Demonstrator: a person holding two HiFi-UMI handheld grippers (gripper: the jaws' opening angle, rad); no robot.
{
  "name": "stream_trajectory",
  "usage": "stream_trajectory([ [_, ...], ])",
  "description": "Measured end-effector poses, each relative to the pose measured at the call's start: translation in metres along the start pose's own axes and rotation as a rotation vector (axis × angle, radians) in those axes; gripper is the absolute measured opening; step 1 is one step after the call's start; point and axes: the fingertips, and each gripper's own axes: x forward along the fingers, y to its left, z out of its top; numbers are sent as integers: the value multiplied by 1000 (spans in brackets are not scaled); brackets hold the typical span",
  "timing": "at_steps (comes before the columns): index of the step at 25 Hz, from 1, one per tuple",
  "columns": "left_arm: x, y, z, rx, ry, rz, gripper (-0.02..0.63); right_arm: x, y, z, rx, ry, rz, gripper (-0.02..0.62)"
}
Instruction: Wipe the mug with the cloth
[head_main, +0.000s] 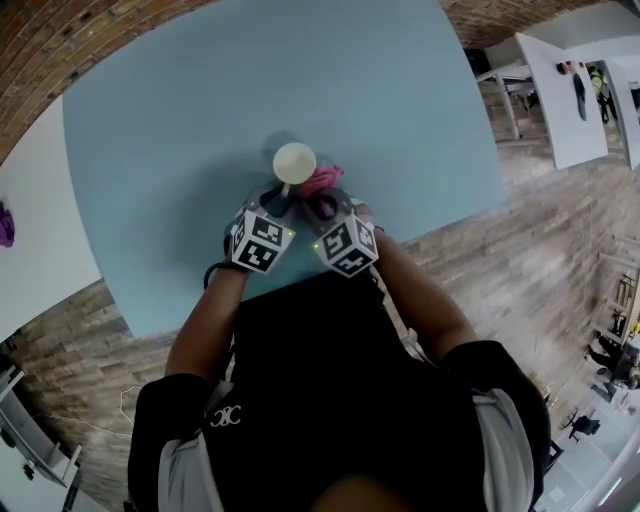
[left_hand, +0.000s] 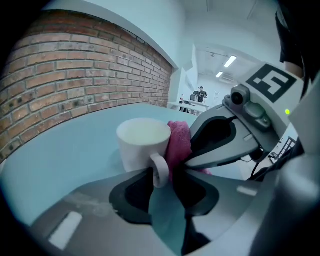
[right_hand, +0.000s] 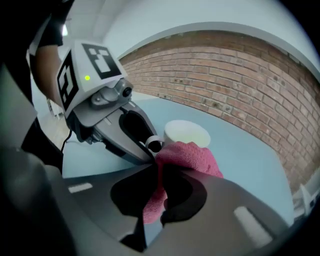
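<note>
A white mug (head_main: 294, 162) stands upright on the light blue table (head_main: 180, 120), near its front edge. In the left gripper view the mug's handle (left_hand: 160, 170) sits between the tips of my left gripper (left_hand: 161, 172), and both jaws touch it. My right gripper (right_hand: 159, 167) is shut on a pink cloth (right_hand: 190, 155), which bunches up against the side of the mug (right_hand: 186, 132) beside the handle. In the head view the left gripper (head_main: 280, 200) and the right gripper (head_main: 320, 203) stand close together just in front of the mug, with the cloth (head_main: 322, 181) to its right.
The table's front edge runs right below the grippers, and the person's body is close behind it. A white table (head_main: 30, 230) with a purple thing (head_main: 5, 222) stands at the left. More white tables (head_main: 560, 90) stand at the far right on a wood-look floor.
</note>
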Motion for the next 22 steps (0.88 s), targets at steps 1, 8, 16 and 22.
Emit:
stream_trajectory([
  [1, 0, 1, 1, 6, 2, 1, 97, 0, -1, 0, -53, 11, -7, 36],
  [8, 7, -12, 4, 89, 35, -32, 38, -10, 1, 8, -284, 53, -12, 37],
  [16, 11, -25, 3, 229, 70, -57, 26, -5, 0, 4, -380, 131, -31, 37],
  [22, 9, -23, 1, 278, 93, -61, 25, 5, 0, -4, -449, 197, 9, 37],
])
